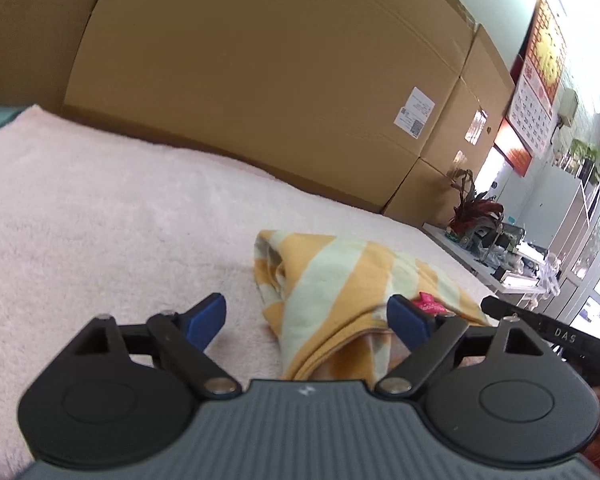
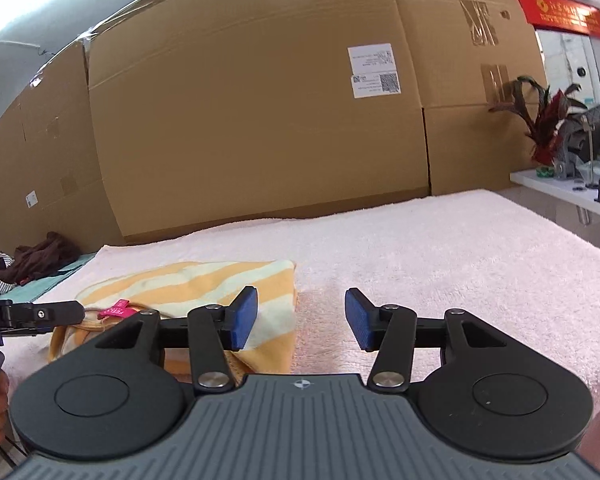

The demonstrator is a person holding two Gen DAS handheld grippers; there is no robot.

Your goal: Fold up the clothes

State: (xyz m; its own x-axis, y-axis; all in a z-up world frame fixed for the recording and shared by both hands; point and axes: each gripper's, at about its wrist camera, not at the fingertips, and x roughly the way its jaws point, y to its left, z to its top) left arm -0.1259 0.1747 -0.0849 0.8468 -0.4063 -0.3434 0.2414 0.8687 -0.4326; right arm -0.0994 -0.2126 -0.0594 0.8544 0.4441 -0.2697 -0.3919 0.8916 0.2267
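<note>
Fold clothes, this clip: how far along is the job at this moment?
Done: the yellow striped garment lies folded into a compact stack on the pink towel. In hand: nothing; the left gripper and right gripper are both open. Left: a heap of dark clothes sits unfolded beyond the towel's edge.

The right claw [image 2: 301,317] hovers with jaws apart over the pink towel-covered table [image 2: 440,248]; the folded yellow-and-white striped garment [image 2: 204,284] lies at ten o'clock.
</note>
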